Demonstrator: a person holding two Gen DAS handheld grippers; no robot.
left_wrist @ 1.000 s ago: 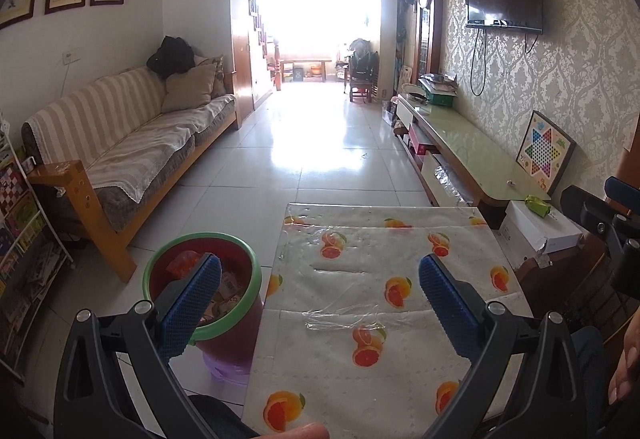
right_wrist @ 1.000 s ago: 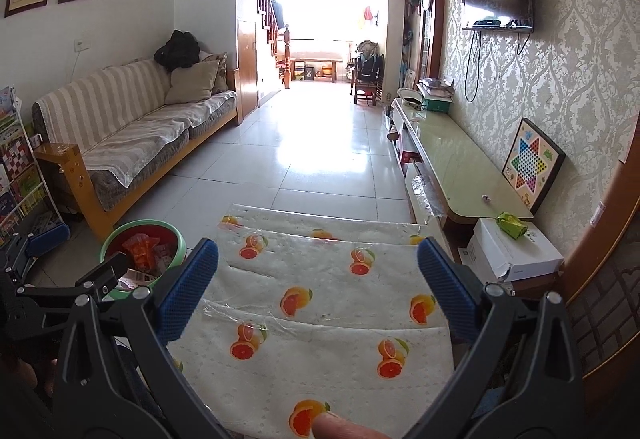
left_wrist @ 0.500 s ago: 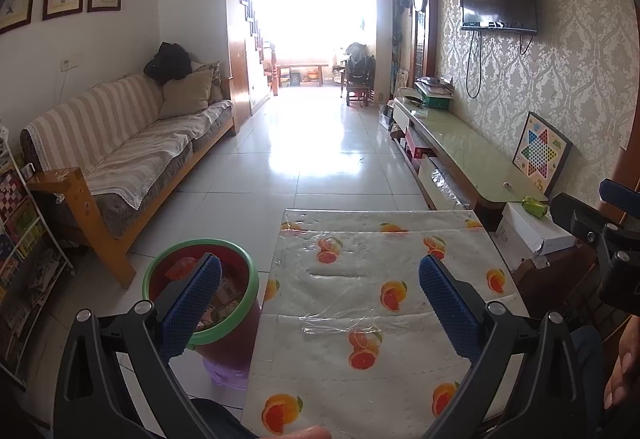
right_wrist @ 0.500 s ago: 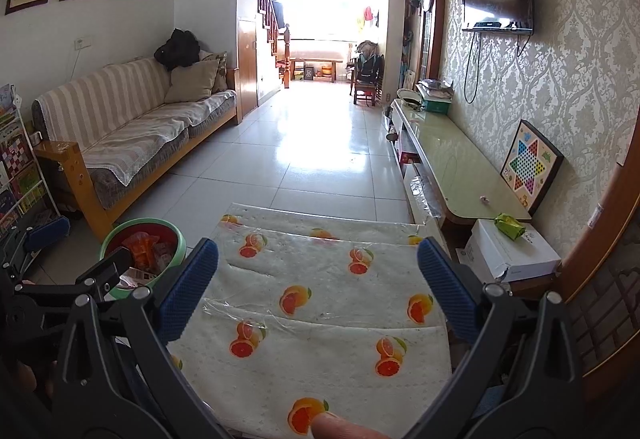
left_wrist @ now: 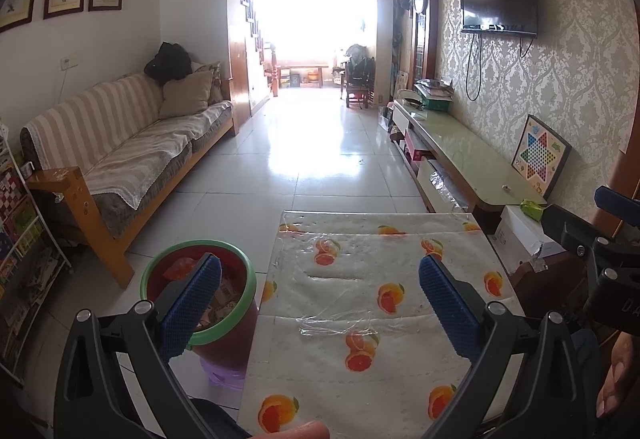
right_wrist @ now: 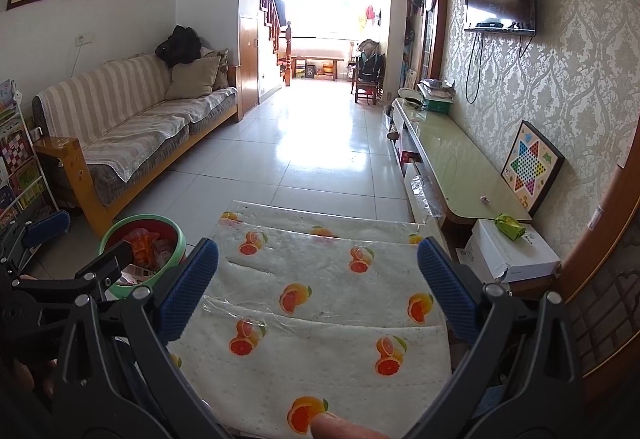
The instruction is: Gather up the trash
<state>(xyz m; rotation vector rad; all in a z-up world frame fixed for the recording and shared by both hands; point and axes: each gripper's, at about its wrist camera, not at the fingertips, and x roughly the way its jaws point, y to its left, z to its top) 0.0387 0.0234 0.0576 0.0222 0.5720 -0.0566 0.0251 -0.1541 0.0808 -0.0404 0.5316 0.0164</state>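
A red bin with a green rim [left_wrist: 240,279] stands on the floor left of the table and holds wrappers and paper trash; it also shows in the right wrist view [right_wrist: 178,235]. The table [left_wrist: 360,251] has an orange-print cloth under clear plastic, with no trash on it. My left gripper [left_wrist: 320,303] is open and empty above the table's near left part, its left finger over the bin. My right gripper [right_wrist: 318,287] is open and empty above the table. A green crumpled wrapper [right_wrist: 509,226] lies on a white box to the right.
A striped sofa [left_wrist: 120,159] lines the left wall, with a book rack [left_wrist: 20,259] nearer. A long low TV cabinet [left_wrist: 460,159] runs along the right wall. The white box [right_wrist: 508,255] sits right of the table. Tiled floor [left_wrist: 320,159] stretches ahead.
Both grippers have stayed open and empty. The left view has tilted slightly up and back. The right view is nearly the same.
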